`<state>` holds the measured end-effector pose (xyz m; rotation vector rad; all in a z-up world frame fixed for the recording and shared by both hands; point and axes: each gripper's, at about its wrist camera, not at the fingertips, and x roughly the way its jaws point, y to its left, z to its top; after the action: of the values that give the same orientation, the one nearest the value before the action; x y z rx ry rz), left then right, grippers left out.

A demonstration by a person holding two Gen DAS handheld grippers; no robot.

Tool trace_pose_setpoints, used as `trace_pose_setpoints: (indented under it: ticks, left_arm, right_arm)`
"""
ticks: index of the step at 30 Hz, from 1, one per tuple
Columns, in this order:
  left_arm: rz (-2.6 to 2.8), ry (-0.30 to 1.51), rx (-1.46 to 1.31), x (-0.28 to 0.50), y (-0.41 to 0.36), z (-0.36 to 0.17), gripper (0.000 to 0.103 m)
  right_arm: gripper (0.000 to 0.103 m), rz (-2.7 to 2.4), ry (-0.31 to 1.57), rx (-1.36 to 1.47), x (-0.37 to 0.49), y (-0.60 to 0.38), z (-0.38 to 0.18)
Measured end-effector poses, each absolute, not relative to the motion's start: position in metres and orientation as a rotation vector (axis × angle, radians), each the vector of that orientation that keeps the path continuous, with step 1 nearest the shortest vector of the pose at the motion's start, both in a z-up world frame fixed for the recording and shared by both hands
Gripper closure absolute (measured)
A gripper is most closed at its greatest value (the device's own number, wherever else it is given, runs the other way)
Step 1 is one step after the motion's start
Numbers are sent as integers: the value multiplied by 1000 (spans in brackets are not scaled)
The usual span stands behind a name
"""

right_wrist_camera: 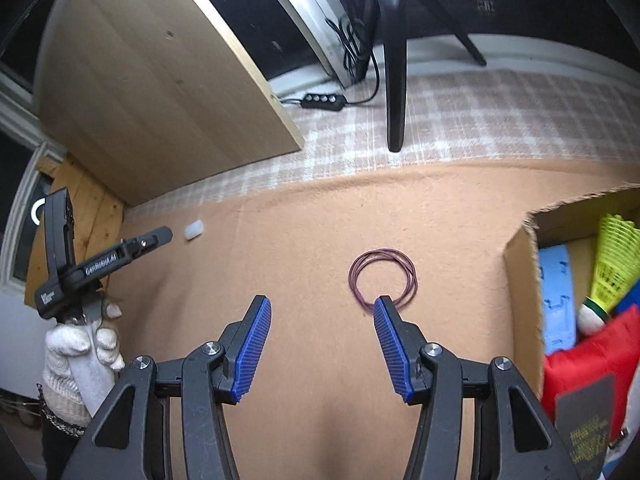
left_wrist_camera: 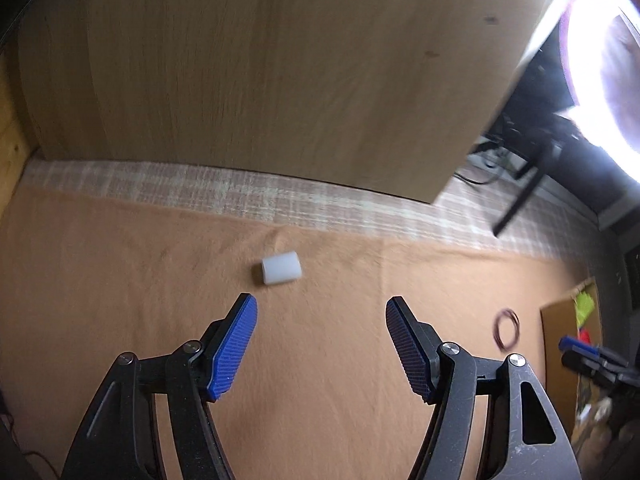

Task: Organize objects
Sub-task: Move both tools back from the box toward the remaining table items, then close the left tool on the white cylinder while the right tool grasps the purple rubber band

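Left gripper [left_wrist_camera: 322, 308] is spread, nothing between the blue pads [left_wrist_camera: 234, 348]. It hangs over the orange cloth [left_wrist_camera: 120, 280], pointing steeply down. A small white cylinder [left_wrist_camera: 281, 269] lies on its side on the cloth just beyond the left fingertip, apart from it, not touched. In the right wrist view the same gripper shows at far left, held by a white-gloved hand [right_wrist_camera: 86, 354], its tip near the cylinder but clear of it.

Right gripper [right_wrist_camera: 322, 308] is also spread and empty. A loop of thin maroon cord [right_wrist_camera: 383, 279] lies flat on the cloth just ahead of it; the right fingertip overlaps the loop's near edge in the picture, contact cannot be told. In the left view the loop sits well to the right of the cylinder.

A cardboard box [right_wrist_camera: 520, 248] stands open at the right edge of the cloth. Inside: a yellow-green shuttlecock [right_wrist_camera: 614, 264], a light blue plastic piece [right_wrist_camera: 556, 300], something red [right_wrist_camera: 588, 364].

Far side: checked cloth [right_wrist_camera: 460, 120] under the orange one, a wooden board [right_wrist_camera: 160, 100] at far left, a black stand leg [right_wrist_camera: 394, 80] and a cable with an inline switch [right_wrist_camera: 324, 101] behind it.
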<state>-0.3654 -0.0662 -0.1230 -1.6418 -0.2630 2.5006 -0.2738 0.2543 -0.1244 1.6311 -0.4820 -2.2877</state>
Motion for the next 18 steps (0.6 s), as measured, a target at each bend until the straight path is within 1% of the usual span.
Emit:
trace_pose_setpoints:
  ticks: [2,8,13,16,18]
  left_arm:
    - [2494,-281,-1676,-380,-69,-135,32]
    - [2503,-226,-1763,-411,-73,-163,32]
    - [2490,-237,-1805,-421,-74,-180,32]
    - [2499,-228,-1794,-423,-73,-182,33]
    - [2503,-208,-1792,-425,-71,-182,37]
  right_arm:
    - [53,-2281,-470,1651,-281,250,-132]
    - [53,-2266,-412,1691,-296,235,-149]
    - [54,-2268,-353,1721,-305,227,-160]
    - [54,-2266,-334,1736,-309,225,-166]
    - [54,-2264,-320,1745,-311,223,-169]
